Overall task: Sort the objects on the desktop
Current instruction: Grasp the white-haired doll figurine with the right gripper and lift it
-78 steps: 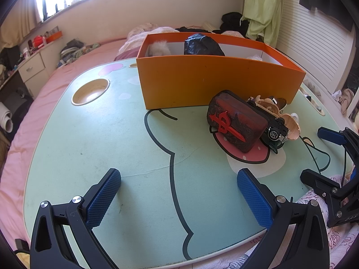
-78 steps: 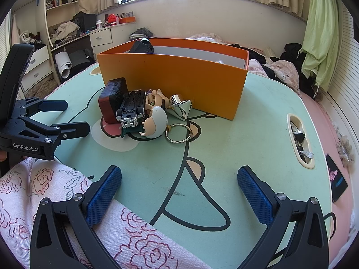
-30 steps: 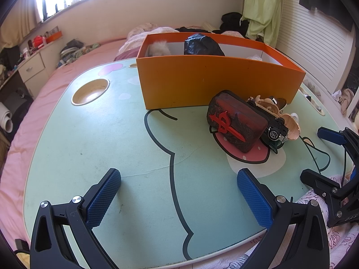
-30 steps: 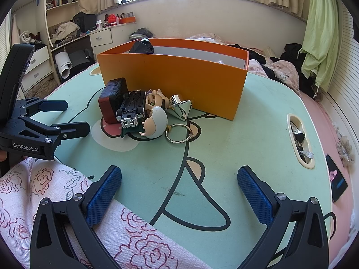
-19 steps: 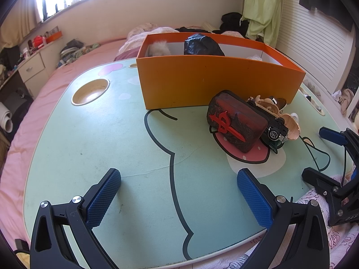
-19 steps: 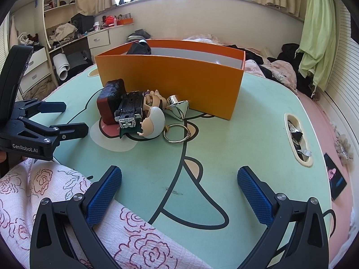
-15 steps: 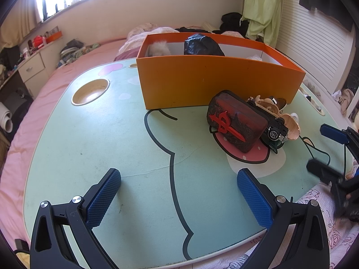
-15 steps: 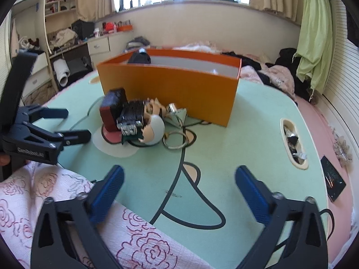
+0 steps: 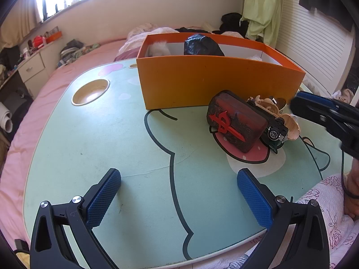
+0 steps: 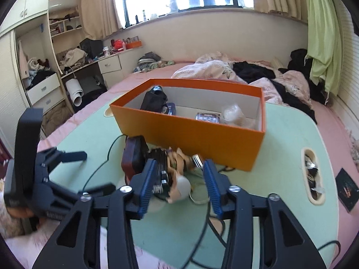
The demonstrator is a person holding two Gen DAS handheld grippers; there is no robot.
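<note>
Pink bedding point(image 10: 332, 121) runs behind and around everything, heaped with crumpled clothes too jumbled to tell apart. Cream wall below a bright, washed-out window; green curtain point(image 10: 320, 33) at the right; cluttered white drawers point(image 10: 42, 89) and shelves at the left.

Mint-green worktop point(image 9: 89, 139) with black cartoon outlines and a pink patch, lying on the bed; near edge cut off by the frame. Round wooden cup recess point(image 9: 90, 92) at one side, an oval slot point(image 10: 313, 177) holding small scraps at the other.

Orange cardboard box, white inside point(image 10: 190, 132), stands open on the worktop. Contents partly hidden by its wall: a black crumpled bag point(image 10: 153, 100), a clear plastic packet point(image 10: 207, 117), a pale wrapped lump point(image 10: 232, 113).

Task pile sits just in front of the box: dark red block with a raised red character point(image 9: 235, 121), a black toy car point(image 9: 274, 130) leaning against it, a pale-headed figurine point(image 10: 179, 179) and a metal ring, all overlapping; blurred in the right wrist view.

Left gripper point(image 9: 177, 199) hovers over bare worktop, jaws released and wide, nothing between them. Its body bears white lettering, too smeared to read.

Right gripper point(image 10: 177, 181) is aimed at the pile, jaws closing; car and figurine show between the blue pads, contact cannot be told. Black cable point(image 10: 208, 222) trails below.

Dark card point(image 10: 347, 188) lies off the worktop edge.
</note>
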